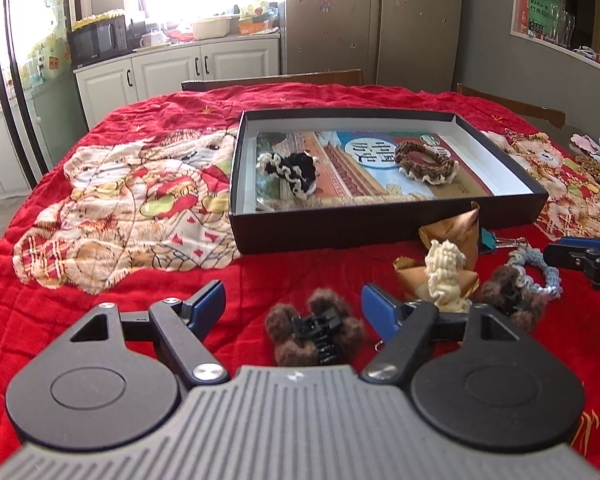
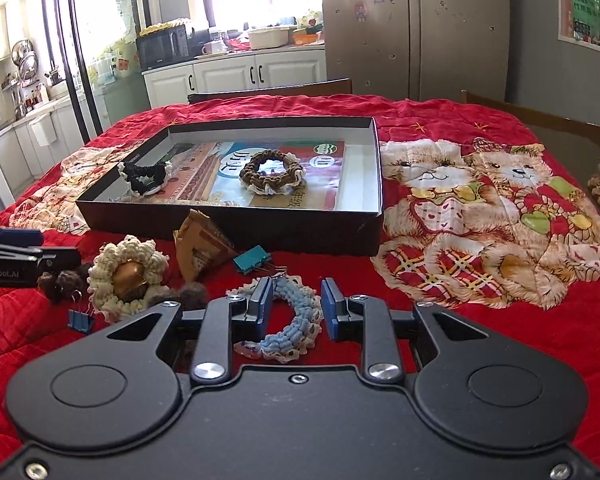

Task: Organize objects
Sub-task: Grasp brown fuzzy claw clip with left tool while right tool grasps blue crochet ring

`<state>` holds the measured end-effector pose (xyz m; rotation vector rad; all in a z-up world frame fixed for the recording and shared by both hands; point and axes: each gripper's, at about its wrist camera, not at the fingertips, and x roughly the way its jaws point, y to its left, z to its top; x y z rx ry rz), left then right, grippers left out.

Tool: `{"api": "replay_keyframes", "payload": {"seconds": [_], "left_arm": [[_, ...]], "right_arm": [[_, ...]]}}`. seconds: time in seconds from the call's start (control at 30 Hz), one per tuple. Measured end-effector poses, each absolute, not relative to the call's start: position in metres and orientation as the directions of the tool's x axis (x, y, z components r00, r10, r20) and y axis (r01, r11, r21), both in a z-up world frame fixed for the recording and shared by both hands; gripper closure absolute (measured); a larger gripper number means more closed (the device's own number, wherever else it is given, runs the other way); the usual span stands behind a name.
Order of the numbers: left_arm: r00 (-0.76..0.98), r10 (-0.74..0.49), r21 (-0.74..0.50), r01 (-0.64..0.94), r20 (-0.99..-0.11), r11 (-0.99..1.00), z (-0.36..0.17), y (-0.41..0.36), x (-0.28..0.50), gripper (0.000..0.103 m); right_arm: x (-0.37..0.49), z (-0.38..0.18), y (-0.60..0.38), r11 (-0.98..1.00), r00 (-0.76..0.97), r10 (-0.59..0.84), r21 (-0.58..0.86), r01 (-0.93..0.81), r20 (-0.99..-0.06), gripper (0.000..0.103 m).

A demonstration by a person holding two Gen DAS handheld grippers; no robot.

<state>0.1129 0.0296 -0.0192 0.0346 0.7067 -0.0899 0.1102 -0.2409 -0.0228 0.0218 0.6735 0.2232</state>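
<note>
The right hand-held gripper [image 2: 294,304] is spread wide around the blue scrunchie [image 2: 288,332] on the red desk [image 2: 480,340], and might snag the teal binder clip [image 2: 252,261] just beside it.

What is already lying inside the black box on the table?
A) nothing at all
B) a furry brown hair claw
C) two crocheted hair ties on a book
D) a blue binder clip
C: inside the black box, a brown hair tie and a black hair tie lie on a book; the clips and the claw sit outside on the red cloth.
</note>
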Motion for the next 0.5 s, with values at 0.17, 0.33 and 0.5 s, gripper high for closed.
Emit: {"api": "replay_keyframes", "payload": {"seconds": [0.17, 0.33, 0.5], "left_arm": [[0.751, -0.081, -0.004, 0.104, -0.655, 0.995, -0.025, 0.027, 0.112, 0.019], [0.748, -0.078, 0.000, 0.103, -0.659, 0.995, -0.029, 0.024, 0.113, 0.019], [0.744, -0.076, -0.005, 0.098, -0.664, 0.995, -0.034, 0.025, 0.113, 0.020]], "right_arm": [[0.114, -0.032, -0.245, 0.976, 0.754, 0.218, 0.122, -0.182, -0.620, 0.078], [0.115, -0.037, -0.248, 0.976, 0.755, 0.217, 0.134, -0.172, -0.618, 0.078], [0.115, -0.040, -0.245, 0.974, 0.752, 0.224, 0.127, -0.186, -0.620, 0.078]]}}
